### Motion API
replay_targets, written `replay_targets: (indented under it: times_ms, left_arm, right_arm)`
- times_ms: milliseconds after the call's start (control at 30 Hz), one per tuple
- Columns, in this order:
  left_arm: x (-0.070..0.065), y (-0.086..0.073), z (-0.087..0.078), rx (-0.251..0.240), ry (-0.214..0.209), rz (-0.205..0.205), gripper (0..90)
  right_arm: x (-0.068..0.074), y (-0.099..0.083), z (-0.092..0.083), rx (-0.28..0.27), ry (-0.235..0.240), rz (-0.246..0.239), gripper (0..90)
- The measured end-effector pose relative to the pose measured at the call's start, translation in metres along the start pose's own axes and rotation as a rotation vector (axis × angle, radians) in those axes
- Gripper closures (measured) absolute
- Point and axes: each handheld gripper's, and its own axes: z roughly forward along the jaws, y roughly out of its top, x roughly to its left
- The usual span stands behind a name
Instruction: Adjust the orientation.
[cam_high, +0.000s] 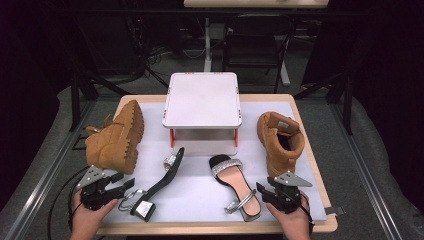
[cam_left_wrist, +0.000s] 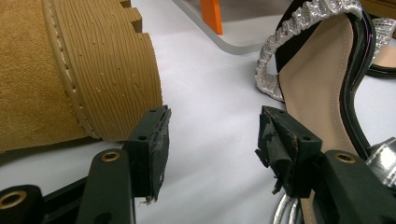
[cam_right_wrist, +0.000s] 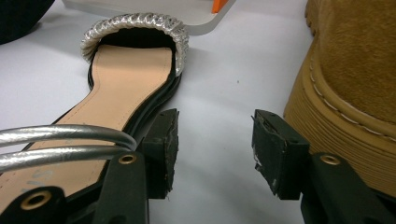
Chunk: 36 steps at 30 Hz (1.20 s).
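Two tan boots and two black sandals with silver straps lie on a white mat. The left boot (cam_high: 114, 137) lies on its side, its ridged sole (cam_left_wrist: 107, 70) just left of my left gripper (cam_high: 123, 181). One sandal (cam_high: 160, 182) lies on its edge to the right of that gripper (cam_left_wrist: 212, 135), which is open with only mat between its jaws. The other sandal (cam_high: 235, 185) lies flat, and the right boot (cam_high: 280, 140) stands upright. My right gripper (cam_high: 265, 186) is open between them, with the sandal (cam_right_wrist: 126, 79) on its left, the boot (cam_right_wrist: 355, 70) on its right, and nothing held.
A white low stand (cam_high: 202, 100) on orange legs (cam_left_wrist: 212, 16) sits at the back middle of the table. The wooden table edge (cam_high: 215, 229) runs along the front. Dark floor, chair legs and cables lie beyond the table.
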Motion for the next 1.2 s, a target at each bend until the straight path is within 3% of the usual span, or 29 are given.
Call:
replay_targets:
  times_ms: [167, 400, 767, 1200]
  left_arm:
    - [-0.0003, -0.0005, 0.0005, 0.003, -0.002, -0.013, 43.8]
    - [0.0019, -0.0008, -0.0023, 0.001, 0.000, -0.023, 43.7]
    - [0.0014, -0.0012, -0.0011, 0.012, -0.008, -0.019, 43.7]
    - [0.0023, 0.0002, -0.0042, 0.012, -0.052, -0.053, 47.1]
  right_arm:
    - [-0.0025, -0.0001, -0.0018, -0.013, 0.002, 0.020, 50.7]
    - [-0.0001, 0.0009, -0.0023, -0.007, 0.002, 0.009, 50.6]
    - [-0.0008, 0.0001, -0.0019, -0.010, 0.006, 0.022, 50.4]
    - [-0.0020, -0.0001, -0.0012, -0.004, 0.007, 0.028, 50.2]
